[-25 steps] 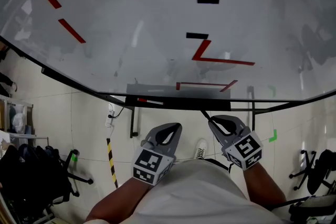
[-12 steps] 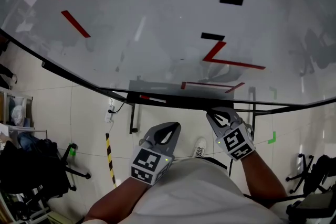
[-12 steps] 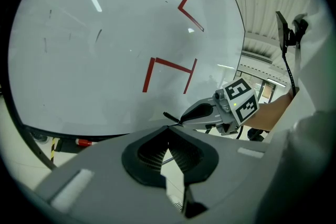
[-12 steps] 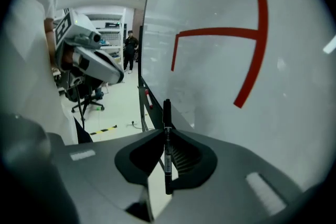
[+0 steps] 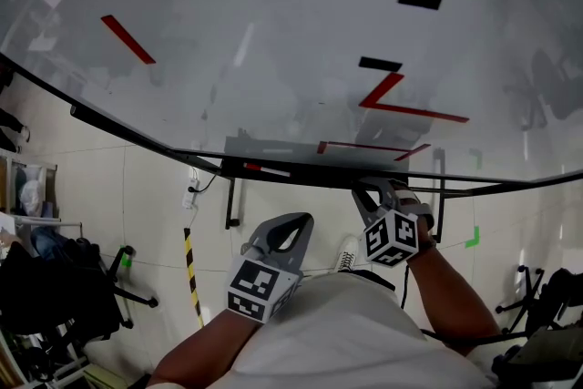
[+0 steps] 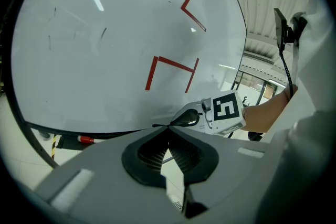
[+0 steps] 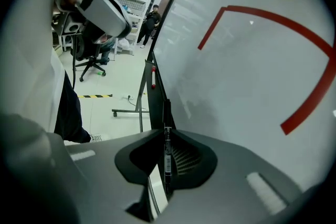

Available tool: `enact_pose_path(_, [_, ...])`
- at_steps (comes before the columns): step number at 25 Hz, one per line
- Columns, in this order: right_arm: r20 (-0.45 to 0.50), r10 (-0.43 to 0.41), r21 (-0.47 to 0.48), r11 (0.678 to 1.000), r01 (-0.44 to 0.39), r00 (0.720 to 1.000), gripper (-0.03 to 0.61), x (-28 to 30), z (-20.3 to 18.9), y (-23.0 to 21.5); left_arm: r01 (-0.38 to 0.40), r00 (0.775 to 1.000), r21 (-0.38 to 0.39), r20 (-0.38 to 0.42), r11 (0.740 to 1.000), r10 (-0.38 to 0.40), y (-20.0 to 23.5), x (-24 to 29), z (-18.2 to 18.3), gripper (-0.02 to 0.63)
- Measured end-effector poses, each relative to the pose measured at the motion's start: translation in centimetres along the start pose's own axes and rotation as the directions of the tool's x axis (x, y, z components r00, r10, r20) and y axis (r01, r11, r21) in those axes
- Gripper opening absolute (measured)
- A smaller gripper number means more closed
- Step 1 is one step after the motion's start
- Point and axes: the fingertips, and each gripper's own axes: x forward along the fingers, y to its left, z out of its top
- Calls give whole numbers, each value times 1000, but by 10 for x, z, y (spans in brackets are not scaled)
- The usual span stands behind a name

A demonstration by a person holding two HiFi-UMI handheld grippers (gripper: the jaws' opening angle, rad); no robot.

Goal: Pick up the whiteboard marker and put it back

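The right claw point(image 7: 166, 134) is squeezing shut on the black marker point(image 7: 167, 160). The marker is standing straight between the two jaws, with a white label showing. Its far end is pointing at the dark tray point(image 7: 157, 97) that is running along the bottom edge of the whiteboard point(image 7: 252, 76). I cannot tell if the marker is touching the tray. In the head view this claw is hanging right by the tray's edge. Further along the tray, a second marker with a red end point(image 7: 153, 78) is lying flat.

The left claw point(image 6: 169, 127) is pressing its tips together with nothing in it. It is waiting lower down, apart from the board.

I think the picking-up part is done and the putting-back part is going on now. The next move is asking for care. The marker should be turned to lie along the narrow tray and set down on it. Only then should the jaws be opening, or the marker may roll off to the floor.
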Motion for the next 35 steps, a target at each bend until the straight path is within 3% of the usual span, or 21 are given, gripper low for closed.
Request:
enact_pose_path(7, [-25, 0, -24, 1000, -1, 1000, 41, 16, -6, 3, -10, 1000, -11, -3, 1000, 10, 2, -1, -3, 15])
enact_pose_path(13, [-38, -11, -113, 994, 6, 999, 41, 23, -7, 6, -22, 1000, -29, -6, 999, 22, 4, -3, -7, 15])
enact_pose_path(19, [-42, -23, -120, 993, 18, 999, 43, 27, -6, 2, -37, 999, -35, -6, 999, 37, 8, -7, -8, 15])
enact_pose_path(21, [-54, -24, -114, 993, 18, 998, 50, 29, -7, 1, -40, 999, -36, -5, 999, 40, 8, -8, -8, 15])
enact_pose_path(22, [-59, -24, -111, 994, 17, 998, 86, 29, -7, 0, -40, 999, -38, -7, 998, 40, 8, -8, -8, 16])
enact_pose_path(27, [-45, -31, -95, 995, 27, 999, 89, 25, -3, -1, -45, 999, -29, -4, 999, 45, 9, -8, -7, 15])
enact_pose_path(31, [-22, -40, -44, 998, 39, 999, 61, 16, 0, -4, -41, 999, -29, -6, 999, 41, 8, -8, -8, 15])
enact_pose_path(35, [35, -37, 92, 995, 34, 999, 2, -3, 9, -9, -36, 999, -33, -5, 999, 36, 7, -7, -7, 16])
